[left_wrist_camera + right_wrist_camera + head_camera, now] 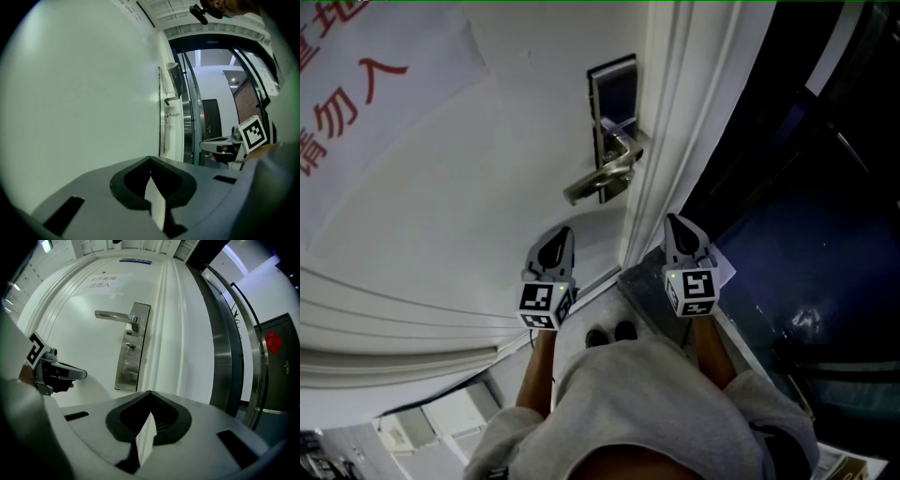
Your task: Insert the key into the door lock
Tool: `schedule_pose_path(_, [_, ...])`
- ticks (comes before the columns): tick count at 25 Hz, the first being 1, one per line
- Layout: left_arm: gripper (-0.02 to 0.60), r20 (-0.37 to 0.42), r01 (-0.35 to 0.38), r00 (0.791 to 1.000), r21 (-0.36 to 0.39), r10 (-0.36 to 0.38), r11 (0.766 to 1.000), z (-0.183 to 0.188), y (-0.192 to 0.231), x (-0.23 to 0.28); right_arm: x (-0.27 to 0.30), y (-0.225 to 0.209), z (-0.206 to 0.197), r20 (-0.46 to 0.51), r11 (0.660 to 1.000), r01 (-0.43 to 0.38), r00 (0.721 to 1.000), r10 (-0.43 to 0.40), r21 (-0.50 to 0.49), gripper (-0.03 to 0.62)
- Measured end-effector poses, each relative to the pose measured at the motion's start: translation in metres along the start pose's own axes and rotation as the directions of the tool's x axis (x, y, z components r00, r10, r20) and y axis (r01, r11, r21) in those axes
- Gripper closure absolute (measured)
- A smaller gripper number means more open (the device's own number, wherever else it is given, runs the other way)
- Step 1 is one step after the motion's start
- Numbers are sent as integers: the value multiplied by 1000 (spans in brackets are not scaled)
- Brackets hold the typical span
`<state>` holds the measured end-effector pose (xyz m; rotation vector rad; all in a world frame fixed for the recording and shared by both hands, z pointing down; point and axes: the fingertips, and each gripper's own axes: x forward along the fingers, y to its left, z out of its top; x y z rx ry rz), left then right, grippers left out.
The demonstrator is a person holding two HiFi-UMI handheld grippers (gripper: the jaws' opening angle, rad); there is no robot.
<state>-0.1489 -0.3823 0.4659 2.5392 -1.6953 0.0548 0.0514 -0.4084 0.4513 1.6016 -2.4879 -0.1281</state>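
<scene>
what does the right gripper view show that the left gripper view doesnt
Only the right gripper view: the lever handle and lock plate face-on, a red ornament on a far dark door, and the left gripper. Only the left gripper view: the right gripper with its marker cube, and the door hardware merely edge-on. Both: the white door, and each view's own tongs shut, nothing visible between them.

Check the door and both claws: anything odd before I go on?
The left claw and right claw are both shut and empty: no key held. A small key-like piece already juts from the lock plate below the lever handle.
</scene>
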Motion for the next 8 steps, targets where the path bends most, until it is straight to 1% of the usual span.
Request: schedule_pose_path(8, [563, -1, 3, 1000, 0, -3, 1000, 0, -1, 3, 2, 1, 2, -1, 1000, 2, 1000, -2, 0, 574])
